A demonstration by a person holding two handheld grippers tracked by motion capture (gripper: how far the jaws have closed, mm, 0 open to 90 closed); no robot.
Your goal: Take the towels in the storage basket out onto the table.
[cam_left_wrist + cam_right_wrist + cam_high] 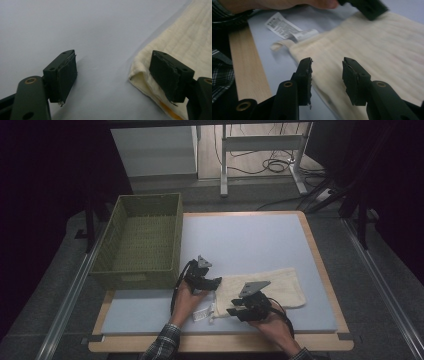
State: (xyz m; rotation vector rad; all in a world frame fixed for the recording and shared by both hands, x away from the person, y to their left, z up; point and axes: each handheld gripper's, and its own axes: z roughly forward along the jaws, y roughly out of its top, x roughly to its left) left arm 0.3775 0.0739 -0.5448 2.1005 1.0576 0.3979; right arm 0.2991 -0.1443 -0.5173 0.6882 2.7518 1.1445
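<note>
Right gripper [325,72], jaws parted and empty, is being positioned over the cream towel's [374,50] near edge; closing on it is judged next. Left gripper [112,75] is being held open, empty, at the towel's corner.

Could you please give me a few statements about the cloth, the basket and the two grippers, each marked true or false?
1. The cream cloth lies on the blue mat. True.
2. The green basket holds the cloth. False: the basket is empty and the cloth lies on the mat to its right.
3. The left gripper is open, with one finger over the cloth's corner. True.
4. The right gripper is clamped shut on the cloth. False: its fingers stand apart above the cloth's edge.
5. A white label hangs off the cloth's end near the left hand. True.
6. The basket stands at the mat's right edge. False: it stands at the left.
</note>
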